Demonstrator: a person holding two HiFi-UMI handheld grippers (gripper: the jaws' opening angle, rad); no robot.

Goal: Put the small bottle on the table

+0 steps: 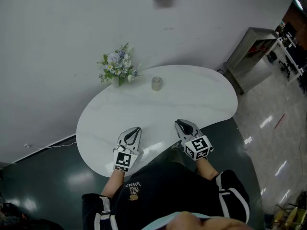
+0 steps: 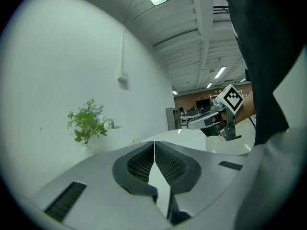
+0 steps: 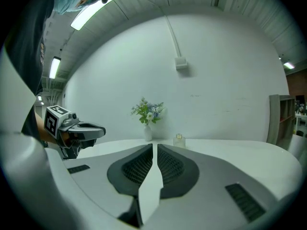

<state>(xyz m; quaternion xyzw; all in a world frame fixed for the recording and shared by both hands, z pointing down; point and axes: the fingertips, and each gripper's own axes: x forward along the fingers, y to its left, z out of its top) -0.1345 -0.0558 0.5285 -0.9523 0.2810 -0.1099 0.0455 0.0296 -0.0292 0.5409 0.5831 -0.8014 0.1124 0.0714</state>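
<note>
The small clear bottle (image 1: 157,83) stands upright on the white table (image 1: 201,97), toward its far side; the right gripper view shows the bottle (image 3: 179,140) beyond the jaws. My left gripper (image 1: 135,129) hovers over the near edge at the left, its jaws pressed together with nothing in them (image 2: 154,143). At the near edge on the right is my right gripper (image 1: 180,123), its jaws a narrow slit apart and empty (image 3: 155,145). Both grippers are well short of the bottle.
A vase of flowers (image 1: 118,69) stands at the table's far left edge, left of the bottle and close to the white wall. A grey shelf unit (image 1: 252,51) is off to the right. Dark floor surrounds the table's near side.
</note>
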